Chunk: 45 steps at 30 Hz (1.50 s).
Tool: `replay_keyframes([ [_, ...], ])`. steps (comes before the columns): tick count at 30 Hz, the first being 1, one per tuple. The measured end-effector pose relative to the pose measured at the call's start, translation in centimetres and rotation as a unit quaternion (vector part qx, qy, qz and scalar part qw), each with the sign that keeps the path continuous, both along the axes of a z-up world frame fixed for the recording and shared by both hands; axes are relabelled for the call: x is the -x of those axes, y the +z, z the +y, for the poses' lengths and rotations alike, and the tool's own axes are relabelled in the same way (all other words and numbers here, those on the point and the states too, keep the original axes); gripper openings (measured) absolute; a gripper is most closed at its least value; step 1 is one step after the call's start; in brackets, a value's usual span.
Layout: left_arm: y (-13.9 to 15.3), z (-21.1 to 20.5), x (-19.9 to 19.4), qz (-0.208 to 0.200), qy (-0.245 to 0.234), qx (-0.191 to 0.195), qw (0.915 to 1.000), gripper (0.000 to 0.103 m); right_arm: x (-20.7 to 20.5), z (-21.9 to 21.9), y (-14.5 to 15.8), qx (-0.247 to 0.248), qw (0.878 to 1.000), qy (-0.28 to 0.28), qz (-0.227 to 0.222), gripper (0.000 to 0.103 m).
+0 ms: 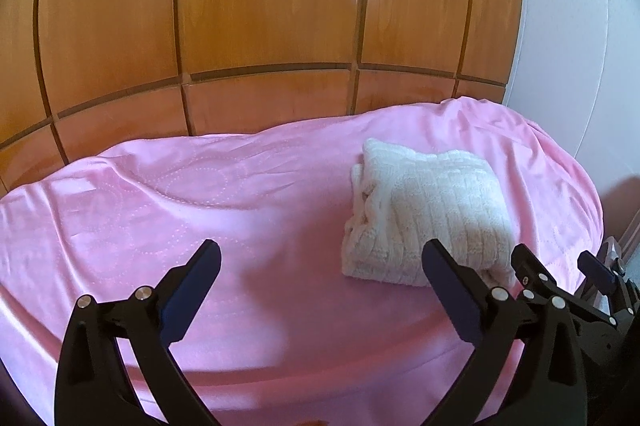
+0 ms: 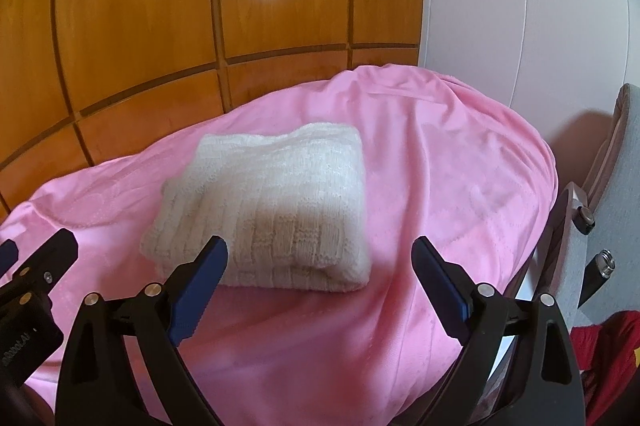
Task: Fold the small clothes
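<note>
A cream knitted garment (image 1: 424,214) lies folded into a thick rectangle on a pink blanket (image 1: 200,206). It also shows in the right wrist view (image 2: 272,202). My left gripper (image 1: 322,254) is open and empty, held above the blanket to the left of and in front of the garment. My right gripper (image 2: 320,250) is open and empty just in front of the garment's near edge. The right gripper also shows at the right edge of the left wrist view (image 1: 560,262), beside the garment.
The pink blanket (image 2: 440,166) covers a raised surface. Wooden panelled cupboard doors (image 1: 260,6) stand behind it. A white wall (image 2: 520,6) is at the right. A grey chair (image 2: 616,194) and a red cloth (image 2: 608,350) are at the far right.
</note>
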<state>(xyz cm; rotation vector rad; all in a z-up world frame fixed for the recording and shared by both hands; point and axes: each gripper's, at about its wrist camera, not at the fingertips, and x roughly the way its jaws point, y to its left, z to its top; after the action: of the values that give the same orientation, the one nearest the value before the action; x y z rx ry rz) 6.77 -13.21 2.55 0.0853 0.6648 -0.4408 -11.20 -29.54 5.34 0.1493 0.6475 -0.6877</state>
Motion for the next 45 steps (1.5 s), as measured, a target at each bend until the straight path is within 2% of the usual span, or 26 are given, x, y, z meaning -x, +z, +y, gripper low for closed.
replay_keyframes([
  [10,-0.1,0.1,0.0,-0.001,0.0,0.0,1.0,0.1,-0.1,0.5,0.2,0.019,1.0,0.001,-0.004,0.092],
  [28,0.1,0.5,0.4,-0.003,0.004,0.002,1.0,0.1,-0.1,0.5,-0.2,0.007,1.0,0.003,0.0,0.092],
  [45,-0.4,0.1,0.2,-0.005,0.006,-0.011,0.9999,0.1,-0.1,1.1,-1.0,0.001,1.0,0.003,0.009,0.092],
])
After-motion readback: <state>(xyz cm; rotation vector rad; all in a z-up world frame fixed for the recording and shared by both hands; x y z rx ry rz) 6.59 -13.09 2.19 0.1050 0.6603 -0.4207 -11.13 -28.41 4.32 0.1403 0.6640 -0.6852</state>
